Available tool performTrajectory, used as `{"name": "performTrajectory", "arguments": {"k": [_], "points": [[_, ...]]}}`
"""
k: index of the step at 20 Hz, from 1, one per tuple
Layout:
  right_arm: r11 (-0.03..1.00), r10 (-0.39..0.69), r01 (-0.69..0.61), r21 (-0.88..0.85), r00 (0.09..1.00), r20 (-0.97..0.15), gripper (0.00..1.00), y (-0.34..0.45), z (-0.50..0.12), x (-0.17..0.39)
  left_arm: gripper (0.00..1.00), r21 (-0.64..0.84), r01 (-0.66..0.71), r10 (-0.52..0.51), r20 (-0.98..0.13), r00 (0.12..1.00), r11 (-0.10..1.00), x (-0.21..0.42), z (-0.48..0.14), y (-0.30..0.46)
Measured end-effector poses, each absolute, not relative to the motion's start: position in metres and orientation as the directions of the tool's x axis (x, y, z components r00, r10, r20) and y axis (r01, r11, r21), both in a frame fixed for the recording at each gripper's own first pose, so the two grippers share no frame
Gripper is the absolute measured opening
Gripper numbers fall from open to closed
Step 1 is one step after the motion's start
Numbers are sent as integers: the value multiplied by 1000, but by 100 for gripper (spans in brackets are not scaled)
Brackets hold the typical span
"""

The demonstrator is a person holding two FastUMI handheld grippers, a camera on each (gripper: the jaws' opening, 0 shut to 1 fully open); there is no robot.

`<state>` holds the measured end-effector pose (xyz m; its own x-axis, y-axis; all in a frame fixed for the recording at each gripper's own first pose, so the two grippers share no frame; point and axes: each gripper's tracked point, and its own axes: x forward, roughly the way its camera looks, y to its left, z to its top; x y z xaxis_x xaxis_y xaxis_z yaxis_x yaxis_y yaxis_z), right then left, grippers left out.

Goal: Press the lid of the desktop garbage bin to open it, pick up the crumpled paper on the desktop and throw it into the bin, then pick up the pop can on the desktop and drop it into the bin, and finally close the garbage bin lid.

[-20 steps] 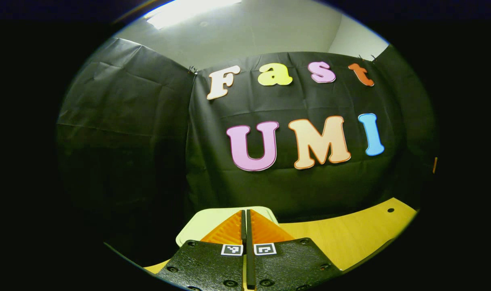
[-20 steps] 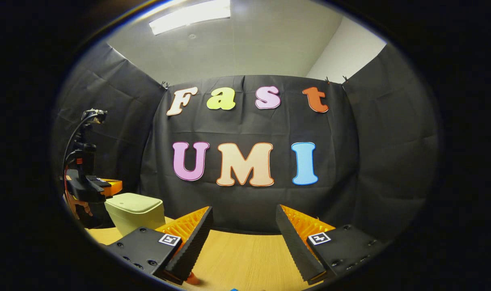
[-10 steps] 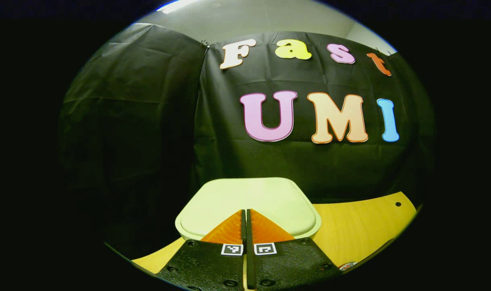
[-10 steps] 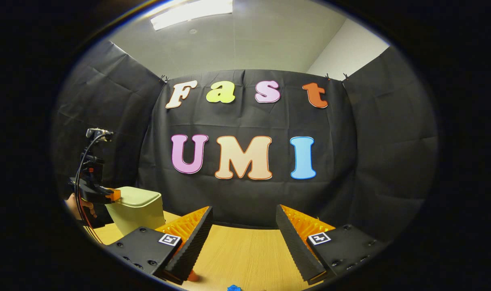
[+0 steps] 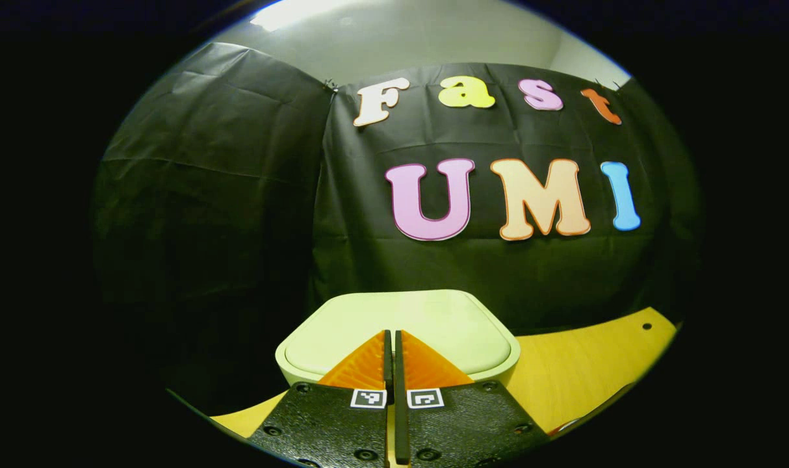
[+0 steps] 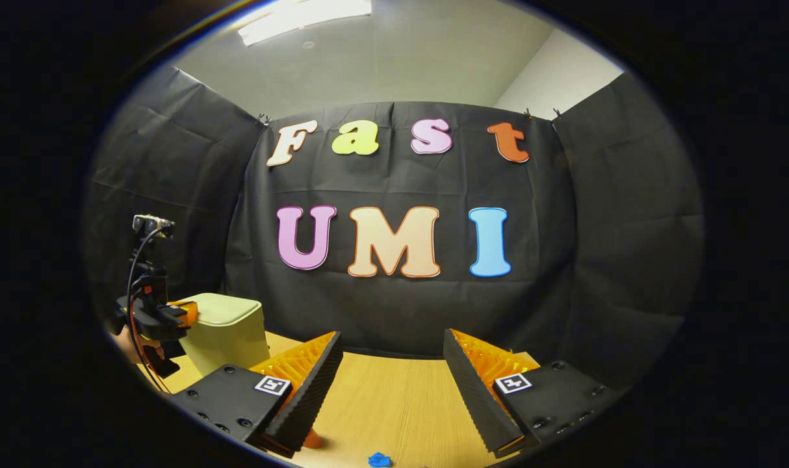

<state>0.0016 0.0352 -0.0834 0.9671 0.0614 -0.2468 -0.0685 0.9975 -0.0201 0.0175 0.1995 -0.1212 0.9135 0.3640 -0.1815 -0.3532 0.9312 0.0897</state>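
Left gripper view: left hand-held gripper (image 5: 389, 344), fingers together, over the pale green rigid plastic bin lid (image 5: 433, 318) on the wooden worktop (image 5: 583, 370); press its near edge. Right hand-held gripper (image 6: 391, 383) apart.

The left gripper view looks forward along its own tongs (image 5: 389, 335), low and very close over the lid of the garbage bin (image 5: 401, 325) at the left of the tabletop (image 5: 583, 370), facing the far wall. The right gripper view sits farther right and a little back, level over the tabletop (image 6: 394, 403), also facing the far wall. Both views share that wall, the tabletop and the bin (image 6: 229, 331), which stands at far left in the right gripper view with the left tongs (image 6: 185, 314) at its lid.
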Motion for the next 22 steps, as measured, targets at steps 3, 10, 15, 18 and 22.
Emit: {"name": "performTrajectory", "arguments": {"k": [3, 10, 15, 18, 22], "points": [[996, 78, -83, -11, 967, -244, 98, 32, -85, 3, 0, 145, -343, 364, -164, 917, 928, 17, -108, 196], [990, 142, -137, 39, 941, -308, 100, 20, -113, 5, 41, 93, -252, 256, -40, 966, 963, 10, -32, 133], [977, 206, -214, 21, 900, -385, 98, 13, -164, 2, 74, 50, -276, 278, -39, 960, 960, -19, -21, 105], [960, 266, -274, 51, 844, -466, 99, 18, -215, -9, 79, 28, -302, 302, -28, 953, 953, -39, -14, 93], [952, 281, -301, 61, 772, -571, 99, 19, -277, -27, 79, 1, -268, 268, -59, 962, 963, -52, -19, 71]]}}
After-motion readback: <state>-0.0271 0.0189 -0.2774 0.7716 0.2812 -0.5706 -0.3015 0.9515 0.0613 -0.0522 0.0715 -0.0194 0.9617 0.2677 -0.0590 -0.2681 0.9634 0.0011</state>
